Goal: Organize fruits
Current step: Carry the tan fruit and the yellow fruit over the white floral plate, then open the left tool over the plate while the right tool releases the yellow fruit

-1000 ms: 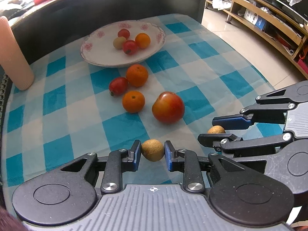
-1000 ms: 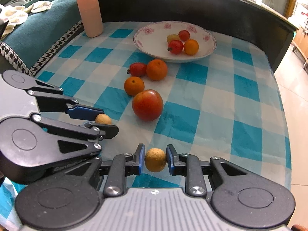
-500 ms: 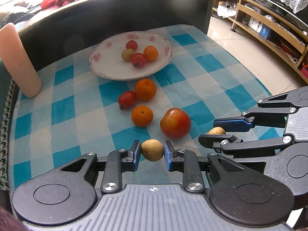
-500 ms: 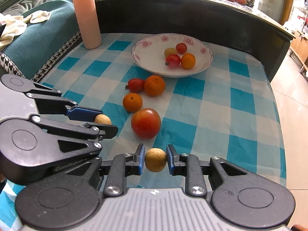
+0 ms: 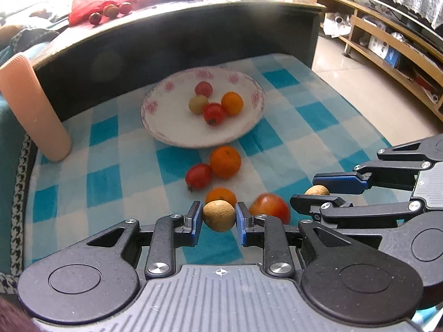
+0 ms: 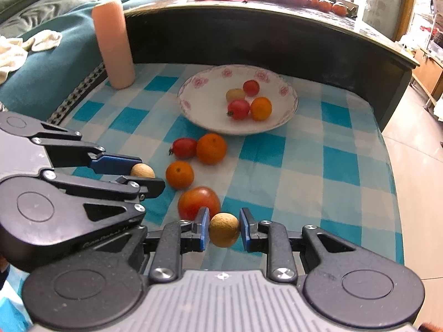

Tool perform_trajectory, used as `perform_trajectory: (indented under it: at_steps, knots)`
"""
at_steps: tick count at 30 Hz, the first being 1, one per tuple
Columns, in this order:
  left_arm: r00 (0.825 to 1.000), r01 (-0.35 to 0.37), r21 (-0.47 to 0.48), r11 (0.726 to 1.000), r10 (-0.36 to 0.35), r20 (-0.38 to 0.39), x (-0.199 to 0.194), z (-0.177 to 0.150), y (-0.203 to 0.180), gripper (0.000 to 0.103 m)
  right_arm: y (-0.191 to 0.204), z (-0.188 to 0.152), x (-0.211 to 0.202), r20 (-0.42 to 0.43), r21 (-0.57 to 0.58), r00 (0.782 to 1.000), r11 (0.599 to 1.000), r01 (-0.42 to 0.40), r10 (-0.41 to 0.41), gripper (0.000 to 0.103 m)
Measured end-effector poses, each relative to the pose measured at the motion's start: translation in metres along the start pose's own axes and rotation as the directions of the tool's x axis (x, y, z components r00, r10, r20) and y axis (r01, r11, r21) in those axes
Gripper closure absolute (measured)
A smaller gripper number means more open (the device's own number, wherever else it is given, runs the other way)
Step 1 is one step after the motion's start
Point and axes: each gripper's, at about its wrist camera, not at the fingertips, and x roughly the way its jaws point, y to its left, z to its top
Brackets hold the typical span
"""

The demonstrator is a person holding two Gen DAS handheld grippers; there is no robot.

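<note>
My left gripper (image 5: 218,215) is shut on a small tan round fruit (image 5: 218,215), held above the checked cloth. My right gripper (image 6: 223,229) is shut on a second tan fruit (image 6: 223,229); it shows in the left wrist view (image 5: 317,191) too. A white flowered plate (image 5: 177,135) at the back holds several small fruits. On the cloth between plate and grippers lie two oranges (image 5: 224,161) (image 5: 220,195), a small red fruit (image 5: 198,176) and a large red apple (image 5: 271,207). The left gripper also shows in the right wrist view (image 6: 141,172).
A pink ribbed cylinder (image 5: 33,108) stands at the back left. A dark raised ledge (image 5: 180,36) with more fruit on top runs behind the plate. The cloth's right edge drops to the tiled floor (image 5: 368,94). A teal sofa (image 6: 41,63) lies on the left.
Both grippers have risen and drawn back from the table with their fruits still held; the plate and loose fruits look smaller and farther. Nothing on the cloth has moved.
</note>
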Motion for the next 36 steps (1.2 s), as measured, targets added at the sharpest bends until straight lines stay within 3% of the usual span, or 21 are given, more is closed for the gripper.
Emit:
perform_trajectory:
  at_steps: [19,36]
  knots:
    - [1.0,-0.003,-0.042,0.999,0.004,0.024,0.041,0.063,0.024,0.071,-0.031,0.066,0.038,0.065,0.025,0.998,0.999,0.021,-0.022,0.065]
    - [1.0,-0.013,-0.073,0.997,0.013,0.005,0.078,0.08,0.042,0.071,-0.048,0.09,0.083,0.077,0.028,0.997,1.0,0.001,-0.003,0.065]
